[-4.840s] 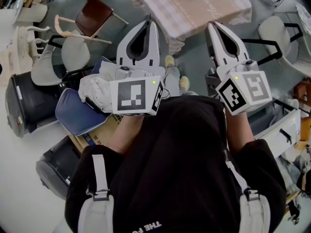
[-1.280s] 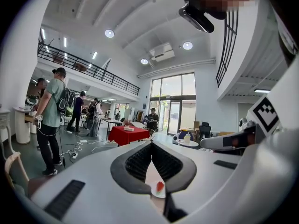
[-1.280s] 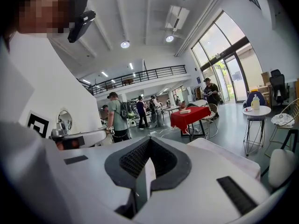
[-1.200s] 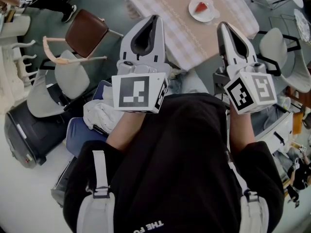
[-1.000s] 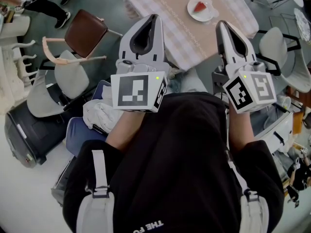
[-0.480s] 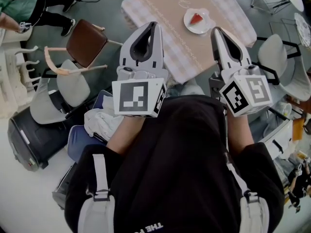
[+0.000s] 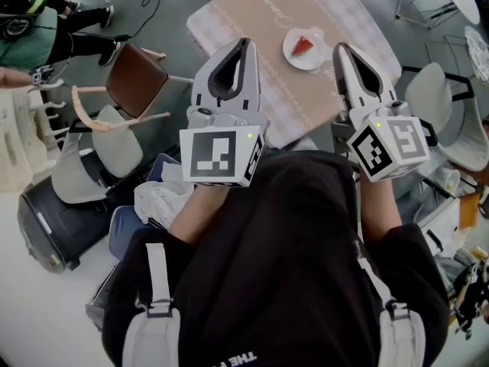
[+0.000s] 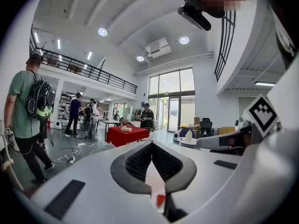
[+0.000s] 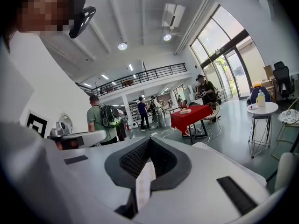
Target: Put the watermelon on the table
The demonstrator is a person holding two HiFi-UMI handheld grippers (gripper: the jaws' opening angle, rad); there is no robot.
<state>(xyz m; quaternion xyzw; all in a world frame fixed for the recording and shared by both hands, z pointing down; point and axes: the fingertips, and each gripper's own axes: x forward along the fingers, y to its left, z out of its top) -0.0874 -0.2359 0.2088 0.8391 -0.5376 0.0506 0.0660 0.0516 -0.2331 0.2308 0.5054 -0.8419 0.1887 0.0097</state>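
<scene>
**Grey hall floor, a clothed table, and a slice I am not holding**

Grey floor spreads below me, with a table point(image 7: 252, 6) under a pale checked cloth at 12 o'clock and a brown-seated chair point(image 7: 136, 71) at 10 o'clock. Both tools point at that table. My left gripper point(image 7: 243, 44) is clenched tip to tip with nothing between its pads. My right gripper point(image 7: 338, 50) is clenched the same way, also on nothing.

The watermelon point(image 7: 304, 44) sits at 12 o'clock, between my two grippers and just beyond their tips. It lies on a small white plate point(image 7: 290, 55) near the table's near edge. It is a single red wedge, small against the plate. I cannot make out a rind from up here. Through the gap behind my left jaws a red patch point(image 8: 160, 200) shows low down, most likely the same slice.

As I judge it, the step in hand is the approach, and no grasp has begun. To do it well I would spread one pair of jaws before coming down to the plate. The right gripper looks the nearer to it. I would come in low and level, and close across the wedge's flat sides rather than its point. The flesh is likely soft and wet, so a light squeeze should do. The plate may slide on the cloth, so I should not nudge its rim.
</scene>
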